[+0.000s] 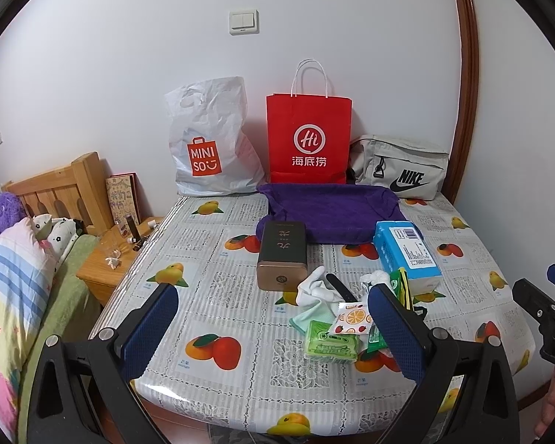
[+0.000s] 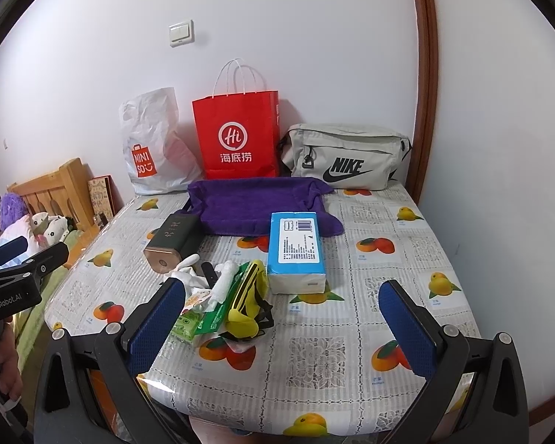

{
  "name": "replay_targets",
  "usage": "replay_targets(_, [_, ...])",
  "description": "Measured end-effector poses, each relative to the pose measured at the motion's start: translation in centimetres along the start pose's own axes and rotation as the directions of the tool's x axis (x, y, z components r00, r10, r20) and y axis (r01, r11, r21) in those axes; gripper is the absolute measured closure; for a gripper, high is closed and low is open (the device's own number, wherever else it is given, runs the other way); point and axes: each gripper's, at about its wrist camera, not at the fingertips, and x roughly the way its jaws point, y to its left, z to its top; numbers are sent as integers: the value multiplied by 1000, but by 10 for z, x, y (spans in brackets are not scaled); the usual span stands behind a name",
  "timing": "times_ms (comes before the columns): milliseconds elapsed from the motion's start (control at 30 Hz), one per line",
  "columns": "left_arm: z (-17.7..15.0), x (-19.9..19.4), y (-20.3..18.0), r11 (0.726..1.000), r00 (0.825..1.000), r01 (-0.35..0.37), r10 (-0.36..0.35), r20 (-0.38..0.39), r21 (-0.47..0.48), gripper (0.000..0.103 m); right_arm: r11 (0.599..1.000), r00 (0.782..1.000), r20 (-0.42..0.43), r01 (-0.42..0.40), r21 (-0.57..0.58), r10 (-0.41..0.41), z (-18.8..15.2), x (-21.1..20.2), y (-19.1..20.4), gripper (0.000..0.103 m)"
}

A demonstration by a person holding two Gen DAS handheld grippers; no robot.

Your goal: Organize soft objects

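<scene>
Purple towel [image 2: 255,205]: lay spread at the back of the table, its far edge touching the red Haidilao paper bag [image 2: 238,137]; the likeliest landing place for soft goods, by my reading.
Soft pile: white socks [image 1: 316,288], a pale green cloth [image 1: 307,316], green tissue packs [image 1: 329,344] and a yellow eye mask [image 2: 246,307] were heaped together near the front edge, overlapping one another.
Blue tissue pack [image 2: 296,248]: stood just beside the pile, its far end touching the towel.
Hard item: a dark tin with a gold end [image 1: 283,255] lay left of the pile, just beside the socks.
Left gripper [image 1: 270,318]: was spread wide and empty, above the front edge, its right finger in front of the pile.
Right gripper [image 2: 283,316]: was likewise wide apart, holding nothing, the pile by its left finger.
Advice for the step: one item should be pinched at a free fold, the eye mask or socks first, and lifted clear before any travel, since the overlap could drag neighbours.
Edges: the front rim of the plastic fruit-print tablecloth [image 2: 314,362] was close to the pile; a dragged piece could slide off.
Open room: the table's right half was bare; the MINISO bag [image 1: 209,148] and grey Nike bag [image 2: 346,155] lined the wall behind.
</scene>
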Motion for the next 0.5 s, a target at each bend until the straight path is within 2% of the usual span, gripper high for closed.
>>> replay_targets(267, [5,13,-2,1000,1000,4,-4,-12,31,0,1000,1000,-18,-8,-5,7,-2,15,1,0])
replay_targets(500, [-5,50,1,999,995,22,-19,-101,29,0,1000,997,-69,-16,0,16,-10,44,-4,0])
